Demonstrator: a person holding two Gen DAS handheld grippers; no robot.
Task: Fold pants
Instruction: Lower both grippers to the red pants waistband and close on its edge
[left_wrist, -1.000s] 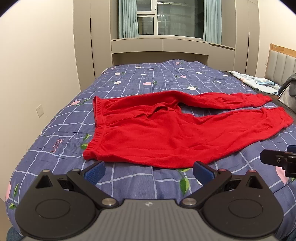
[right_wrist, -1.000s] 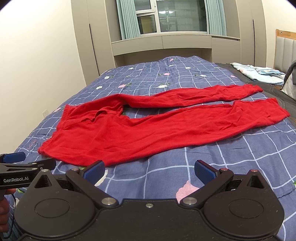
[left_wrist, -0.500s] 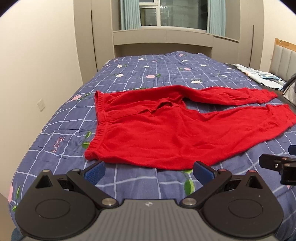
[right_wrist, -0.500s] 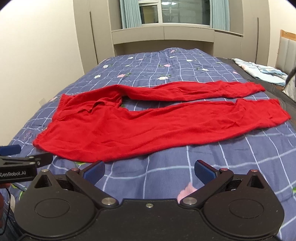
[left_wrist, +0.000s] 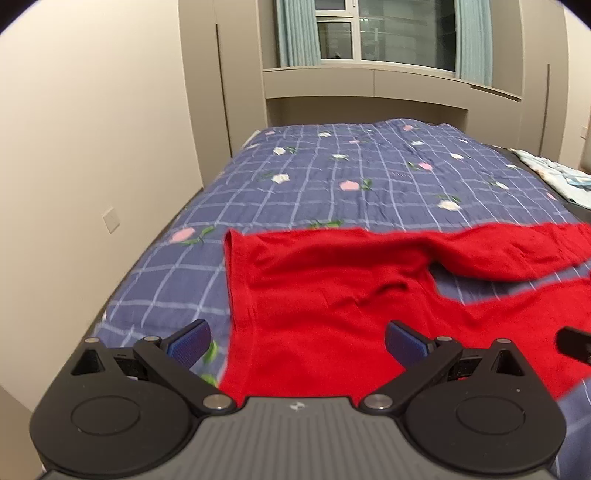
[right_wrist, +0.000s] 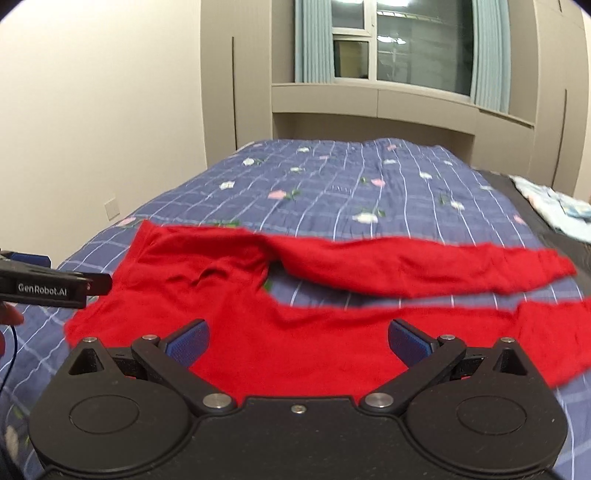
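Note:
Red pants (left_wrist: 332, 291) lie spread flat on the bed, waistband at the left, the two legs running off to the right (right_wrist: 424, 269). My left gripper (left_wrist: 295, 338) hovers open over the near waistband corner, nothing between its blue pads. My right gripper (right_wrist: 297, 338) is open too, above the near leg close to the crotch. The left gripper's body (right_wrist: 51, 286) shows at the left edge of the right wrist view. A dark tip of the right gripper (left_wrist: 574, 339) pokes in at the right of the left wrist view.
The bed carries a blue checked quilt with flowers (left_wrist: 351, 173). A beige wall (left_wrist: 92, 166) runs close along its left side. Cupboards and a window (right_wrist: 402, 44) stand beyond the far end. Pale folded cloth (right_wrist: 554, 206) lies at the far right.
Both grippers have moved forward and lower over the pants, so the near edge of the fabric now sits beneath their open fingers. The pants themselves have not moved.

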